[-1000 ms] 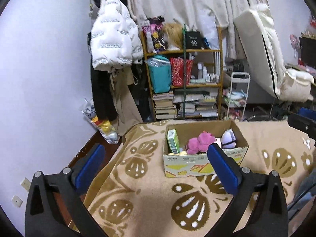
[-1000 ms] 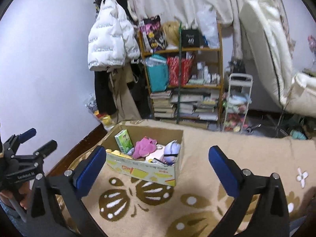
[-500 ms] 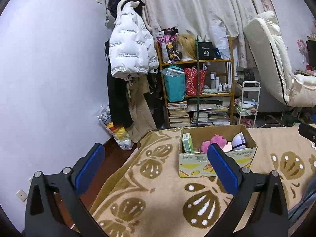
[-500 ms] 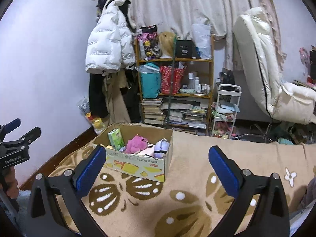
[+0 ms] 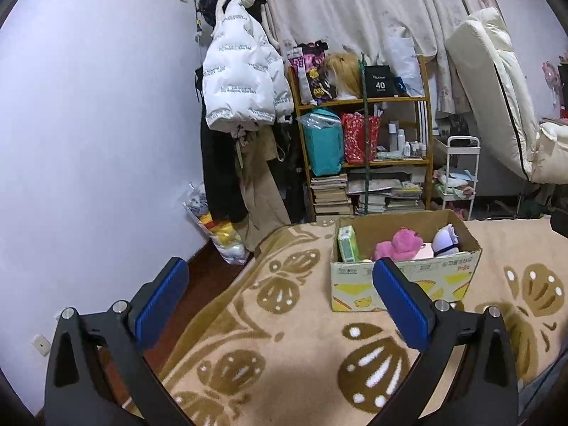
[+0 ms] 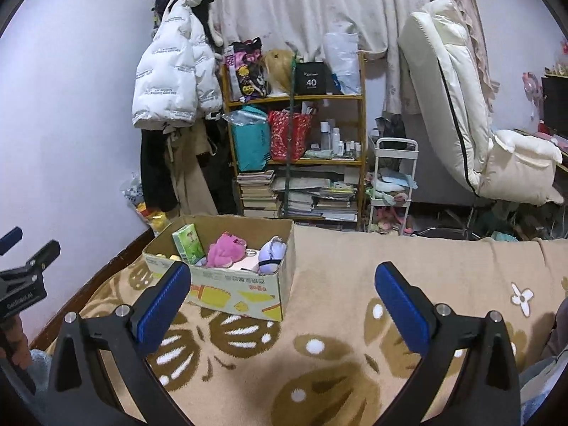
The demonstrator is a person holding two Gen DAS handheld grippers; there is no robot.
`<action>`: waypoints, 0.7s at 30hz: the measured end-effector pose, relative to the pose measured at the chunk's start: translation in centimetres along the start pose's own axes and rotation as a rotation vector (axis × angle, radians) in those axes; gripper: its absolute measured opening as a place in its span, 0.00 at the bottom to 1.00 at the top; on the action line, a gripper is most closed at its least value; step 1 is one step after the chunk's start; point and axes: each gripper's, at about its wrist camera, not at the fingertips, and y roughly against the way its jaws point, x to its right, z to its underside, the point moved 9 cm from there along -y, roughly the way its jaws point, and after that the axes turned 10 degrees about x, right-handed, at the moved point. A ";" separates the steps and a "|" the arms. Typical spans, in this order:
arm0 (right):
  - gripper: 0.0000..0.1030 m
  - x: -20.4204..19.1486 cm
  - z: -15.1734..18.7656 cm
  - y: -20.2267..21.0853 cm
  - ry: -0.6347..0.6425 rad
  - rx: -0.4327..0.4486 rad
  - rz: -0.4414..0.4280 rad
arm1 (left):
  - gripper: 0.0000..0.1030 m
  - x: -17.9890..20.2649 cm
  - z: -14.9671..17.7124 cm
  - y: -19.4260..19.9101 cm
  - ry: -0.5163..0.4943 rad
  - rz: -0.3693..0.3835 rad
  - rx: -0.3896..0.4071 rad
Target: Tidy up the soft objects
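A cardboard box point(image 5: 408, 278) stands on the beige patterned blanket point(image 5: 284, 348). In it lie a pink plush toy point(image 5: 399, 243), a white and lilac plush point(image 5: 445, 239) and a green carton point(image 5: 347, 243). The box also shows in the right wrist view point(image 6: 234, 287), with the pink plush point(image 6: 227, 248) and lilac plush point(image 6: 271, 254) inside. My left gripper point(image 5: 280, 294) is open and empty, held above the blanket short of the box. My right gripper point(image 6: 282, 298) is open and empty, to the right of the box. The left gripper shows at the right wrist view's left edge point(image 6: 21, 273).
A shelf point(image 5: 365, 149) with books, bags and bottles stands against the curtain behind the bed. A white puffer jacket point(image 5: 241, 88) hangs on the wall. A white trolley point(image 5: 458, 177) and a cream reclining chair point(image 5: 504, 106) stand to the right. Dark floor point(image 5: 206, 277) lies left of the blanket.
Both grippers have drawn back and up from the box, which now sits smaller and farther off in both views. Both jaws stay open and empty.
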 end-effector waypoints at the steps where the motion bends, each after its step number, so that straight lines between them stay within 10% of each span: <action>1: 1.00 0.1 0.1 -0.2 -0.002 -0.003 0.004 | 0.99 0.0 0.2 0.0 0.004 0.001 -0.003; 21: 1.00 0.1 0.6 -1.0 0.008 -0.026 0.007 | 0.99 0.6 1.3 -0.6 -0.037 -0.016 -0.021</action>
